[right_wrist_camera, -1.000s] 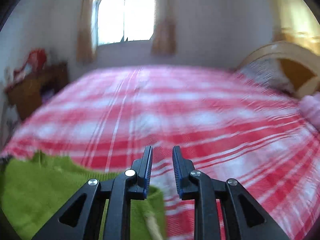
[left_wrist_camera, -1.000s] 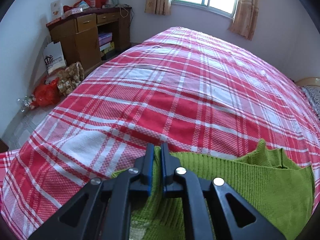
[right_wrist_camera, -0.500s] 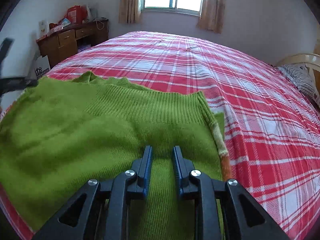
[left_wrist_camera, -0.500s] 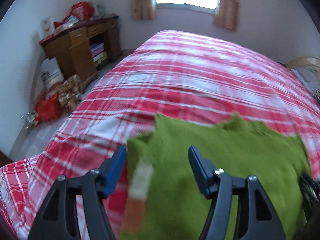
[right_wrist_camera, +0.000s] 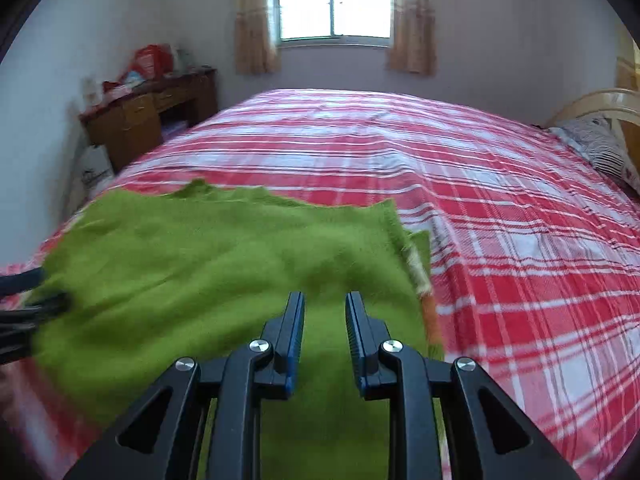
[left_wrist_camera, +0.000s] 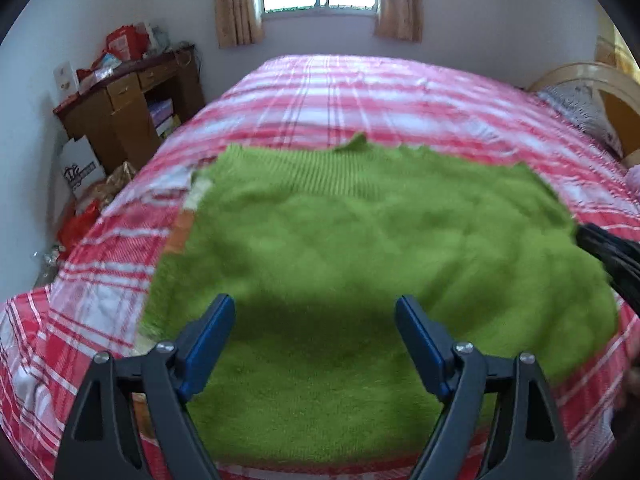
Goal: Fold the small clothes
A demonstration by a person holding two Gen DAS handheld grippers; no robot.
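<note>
A fuzzy green knitted garment (left_wrist_camera: 360, 248) lies spread flat on the near part of a red and white plaid bed (left_wrist_camera: 360, 92). It also shows in the right wrist view (right_wrist_camera: 200, 272), with a pale and orange strip along its right edge. My left gripper (left_wrist_camera: 314, 316) hovers over the garment's near part, jaws wide open and empty. My right gripper (right_wrist_camera: 324, 312) hovers over the garment near its right edge, jaws a little apart with nothing between them. The right gripper's black frame (left_wrist_camera: 612, 252) shows at the left wrist view's right edge.
A brown wooden desk (left_wrist_camera: 128, 108) with clutter on top stands left of the bed, with bags on the floor (left_wrist_camera: 80, 200) beside it. A curtained window (right_wrist_camera: 334, 0) is in the far wall. A striped pillow (right_wrist_camera: 600, 148) and a wooden headboard (right_wrist_camera: 600, 100) are at the right.
My left gripper let go of the garment's edge and opened wide. The garment now lies spread flat. My right gripper opened slightly. Both grippers drew back over the garment.
</note>
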